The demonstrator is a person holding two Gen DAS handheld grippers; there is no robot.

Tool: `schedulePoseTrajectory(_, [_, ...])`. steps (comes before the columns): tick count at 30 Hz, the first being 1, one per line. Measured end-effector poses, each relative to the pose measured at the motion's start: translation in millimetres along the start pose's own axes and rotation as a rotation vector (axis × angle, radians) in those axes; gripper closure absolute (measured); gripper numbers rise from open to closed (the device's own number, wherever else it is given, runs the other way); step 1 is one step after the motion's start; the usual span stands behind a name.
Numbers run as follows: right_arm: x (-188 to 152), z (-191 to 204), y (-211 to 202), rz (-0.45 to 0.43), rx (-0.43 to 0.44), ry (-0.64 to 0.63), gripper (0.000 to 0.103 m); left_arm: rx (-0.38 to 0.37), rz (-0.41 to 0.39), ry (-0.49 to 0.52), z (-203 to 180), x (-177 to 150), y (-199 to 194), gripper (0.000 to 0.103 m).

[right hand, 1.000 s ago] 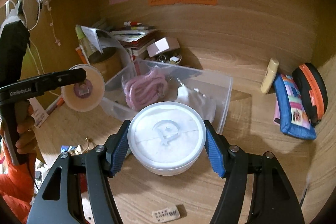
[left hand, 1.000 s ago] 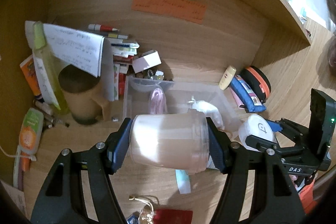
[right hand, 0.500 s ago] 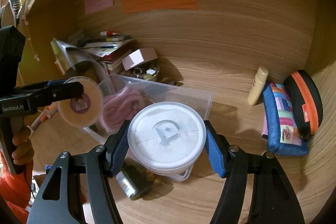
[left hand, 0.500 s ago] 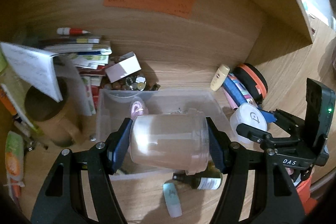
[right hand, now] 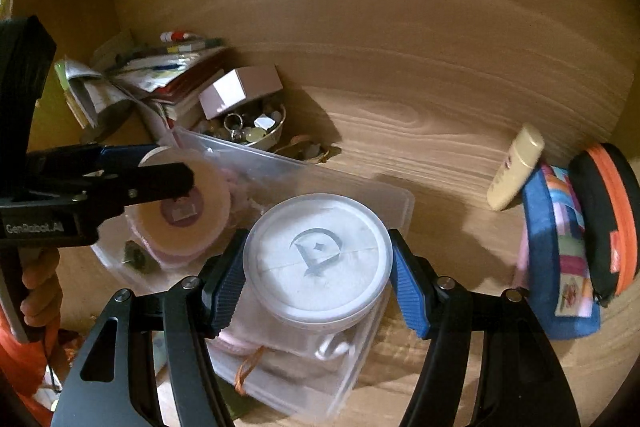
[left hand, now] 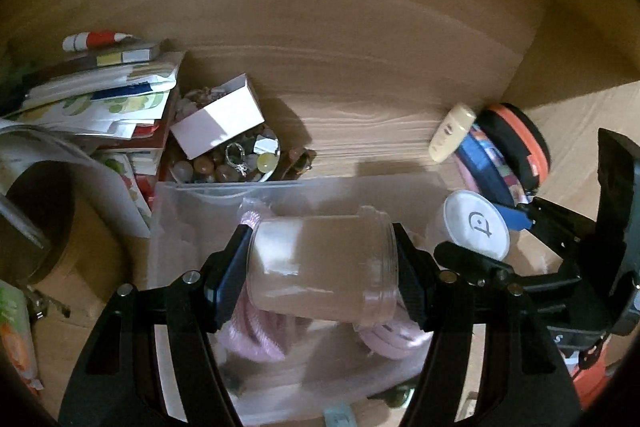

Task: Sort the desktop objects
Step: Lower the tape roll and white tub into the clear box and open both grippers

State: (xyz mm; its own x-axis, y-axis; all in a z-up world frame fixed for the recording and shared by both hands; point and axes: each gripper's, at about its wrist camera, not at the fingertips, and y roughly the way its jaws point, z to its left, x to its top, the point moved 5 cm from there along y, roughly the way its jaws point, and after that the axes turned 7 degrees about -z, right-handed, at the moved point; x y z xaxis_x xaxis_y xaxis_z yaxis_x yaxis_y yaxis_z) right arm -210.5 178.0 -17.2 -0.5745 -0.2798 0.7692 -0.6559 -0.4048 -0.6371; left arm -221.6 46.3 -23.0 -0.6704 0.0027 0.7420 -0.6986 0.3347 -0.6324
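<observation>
My left gripper [left hand: 322, 275] is shut on a translucent pinkish jar [left hand: 320, 267] held on its side above a clear plastic bin [left hand: 192, 195]. The bin holds pink fabric [left hand: 256, 339]. My right gripper [right hand: 318, 275] is shut on a white round tub [right hand: 318, 259] with a grey logo on its lid, held over the bin's [right hand: 288, 163] near right corner. The left gripper with its jar [right hand: 180, 207] shows at left in the right wrist view; the right gripper's tub [left hand: 476, 227] shows at right in the left wrist view.
A bowl of beads and rings [left hand: 228, 159] with a white box [left hand: 218, 121] on it stands behind the bin. Stacked books [left hand: 100, 95] and a brown cup [left hand: 36, 223] stand left. A cream tube [right hand: 516, 167], a blue pouch [right hand: 560, 255] and a black-orange case [right hand: 608, 219] lie right.
Both grippers have moved forward over the bin with their loads, deeper into the alcove. The bin now lies directly beneath both; the small items on the near desk have slid out of view.
</observation>
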Motion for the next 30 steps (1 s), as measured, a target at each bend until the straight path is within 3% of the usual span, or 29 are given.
schedulePoseTrajectory(10, [0.1, 11.0, 28.5, 0.047, 0.026, -0.048, 0.040, 0.027, 0.075, -0.026, 17.4, -9.8, 29.5, 0.037])
schedulePoseTrajectory(21, [-3.7, 23.1, 41.0, 0.083, 0.012, -0.093, 0.040, 0.042, 0.081, 0.012, 13.6, -10.9, 29.9, 0.036])
schedulePoseTrajectory(26, [-6.9, 22.8, 40.4, 0.096, -0.022, -0.109, 0.040, -0.002, 0.087, 0.012, 9.5, -11.3, 26.3, 0.036])
schedulePoseTrajectory(30, [-7.8, 20.5, 35.4, 0.110, -0.027, -0.097, 0.040, 0.042, 0.052, 0.070, 0.7, -9.9, 20.0, 0.036])
